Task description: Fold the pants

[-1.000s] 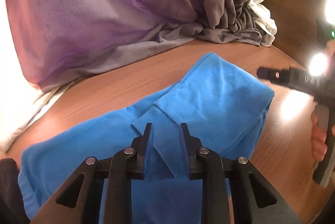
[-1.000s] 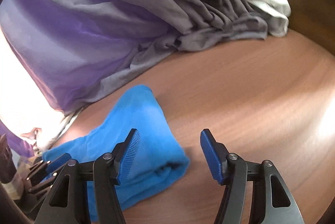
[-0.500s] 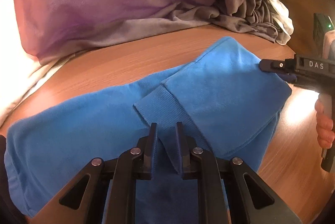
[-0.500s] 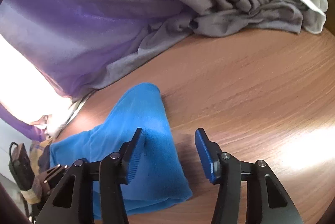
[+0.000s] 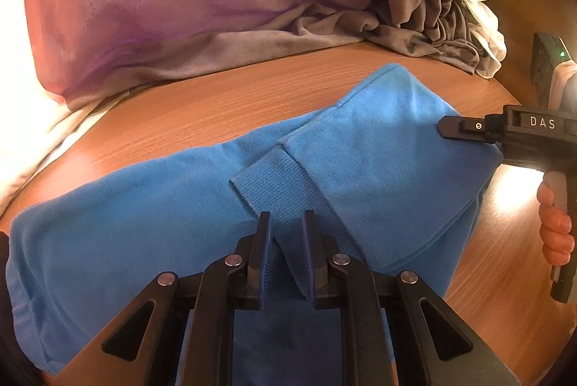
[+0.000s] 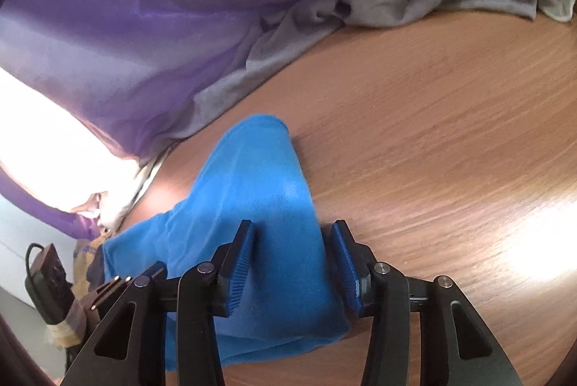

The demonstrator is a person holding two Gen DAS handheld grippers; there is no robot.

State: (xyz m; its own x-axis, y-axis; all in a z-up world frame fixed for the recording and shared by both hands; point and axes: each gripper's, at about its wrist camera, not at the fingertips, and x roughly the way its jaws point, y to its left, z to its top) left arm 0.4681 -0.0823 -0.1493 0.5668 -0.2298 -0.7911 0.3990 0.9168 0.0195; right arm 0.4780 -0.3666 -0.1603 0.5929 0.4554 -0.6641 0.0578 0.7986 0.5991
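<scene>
Left claw [image 5: 285,241] is clamped on the ribbed cuff [image 5: 277,184] of the blue pants [image 5: 389,169], jaws nearly together with the knit pinched between them. Right claw [image 6: 293,259] straddles the folded end of the pants at the other side, jaws closing, cloth between them but pads not yet pressing. The pants lie across the wooden table [image 6: 450,133] — a heap of grey and purple fabric [image 5: 180,7] is piled just behind.
</scene>
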